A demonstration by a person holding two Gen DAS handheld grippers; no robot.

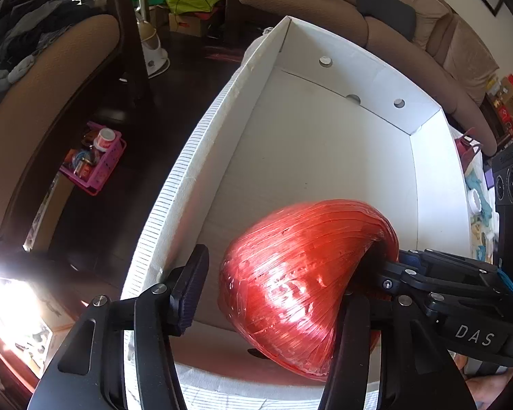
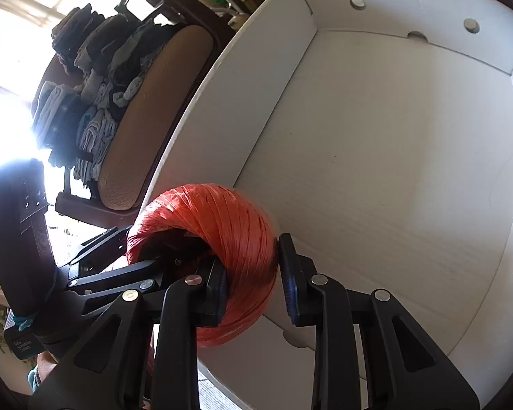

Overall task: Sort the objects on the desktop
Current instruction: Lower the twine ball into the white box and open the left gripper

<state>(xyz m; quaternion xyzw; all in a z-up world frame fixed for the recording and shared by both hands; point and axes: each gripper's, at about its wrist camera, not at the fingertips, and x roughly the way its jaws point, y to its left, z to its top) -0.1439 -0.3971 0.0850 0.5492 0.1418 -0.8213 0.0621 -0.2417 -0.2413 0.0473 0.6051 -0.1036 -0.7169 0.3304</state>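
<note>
Now both grippers meet at a red spool of plastic twine (image 1: 304, 283), held just above the near end of a white cardboard box (image 1: 325, 143).

Right gripper (image 2: 253, 283): jaws narrow, clamped on the spool's wall. One pad sits inside the hollow core, the other on the outer winding, toward the box's open floor.

Left gripper (image 1: 266, 294): jaws stand partly apart. The left pad is clear of the spool, with a gap showing. The right finger is hidden behind the red bulk, so contact on that side cannot be told.

Spool position: over the box's near left corner, close to the left wall; in the right wrist view it overlaps that wall's rim.

Box edges: the left wall runs long and straight away from the grippers. The far wall carries three round holes. The right wall is low and unbroken.

Open room: the box floor is bare from the spool to the far wall and across to the right wall.

Outside, left: a brown chair (image 2: 147, 119) with folded clothes, and a pink basket (image 1: 95, 160) on dark floor.
</note>
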